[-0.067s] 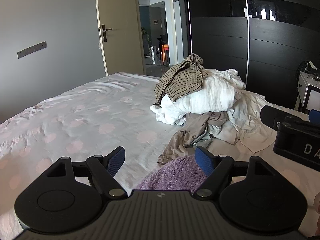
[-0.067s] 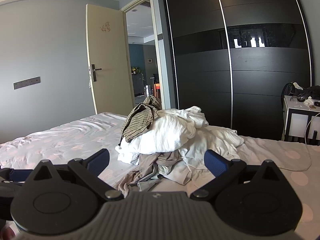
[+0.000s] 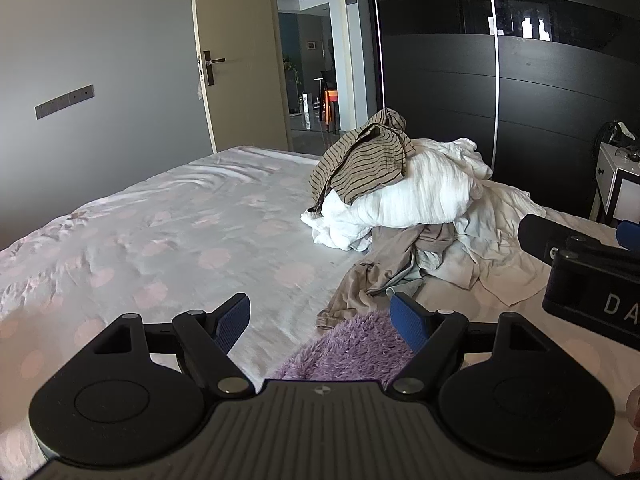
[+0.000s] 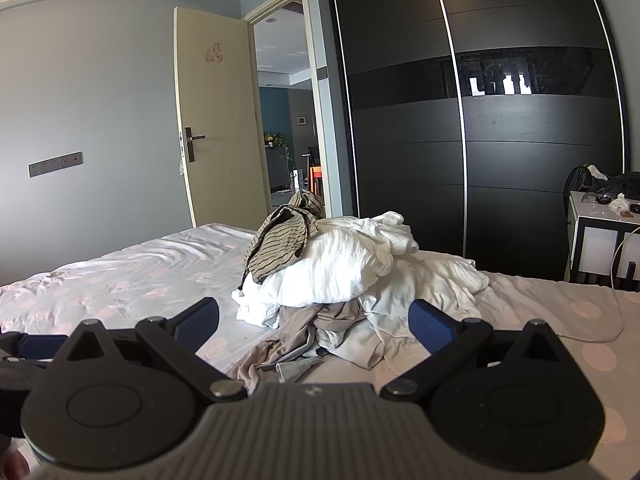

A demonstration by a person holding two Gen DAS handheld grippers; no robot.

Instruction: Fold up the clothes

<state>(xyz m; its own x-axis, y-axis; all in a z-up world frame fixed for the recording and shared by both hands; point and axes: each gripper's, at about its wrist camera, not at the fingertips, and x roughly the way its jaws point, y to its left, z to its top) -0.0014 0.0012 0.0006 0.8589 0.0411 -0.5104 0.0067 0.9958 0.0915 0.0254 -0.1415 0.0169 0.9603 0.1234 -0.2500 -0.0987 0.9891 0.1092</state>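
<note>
On the far right part of the bed (image 3: 168,240) lies a loose heap of clothes (image 4: 352,276): a tan striped garment (image 3: 368,160) draped over the top, a bulky white piece (image 3: 416,196) under it, and a grey-brown garment (image 3: 384,268) trailing out at the bottom toward the cameras. None of the heap looks folded; whether folded pieces lie elsewhere cannot be told. All of it seems light, soft and limp, likely to sag and drag its neighbours along, so a pinch at an edge, hem or corner of the topmost striped piece should lift it free more cleanly than a grab into the bulk. A fluffy purple cloth (image 3: 352,348) lies much nearer, just below and between the fingers of the left claw (image 3: 324,320), which stands wide apart and grips nothing; whether the right-hand blue pad (image 3: 408,320) brushes the pile is unclear. The right claw (image 4: 316,320) is likewise spread wide and empty, held above the bed short of the heap, with a dark wardrobe (image 4: 520,120) behind.
</note>
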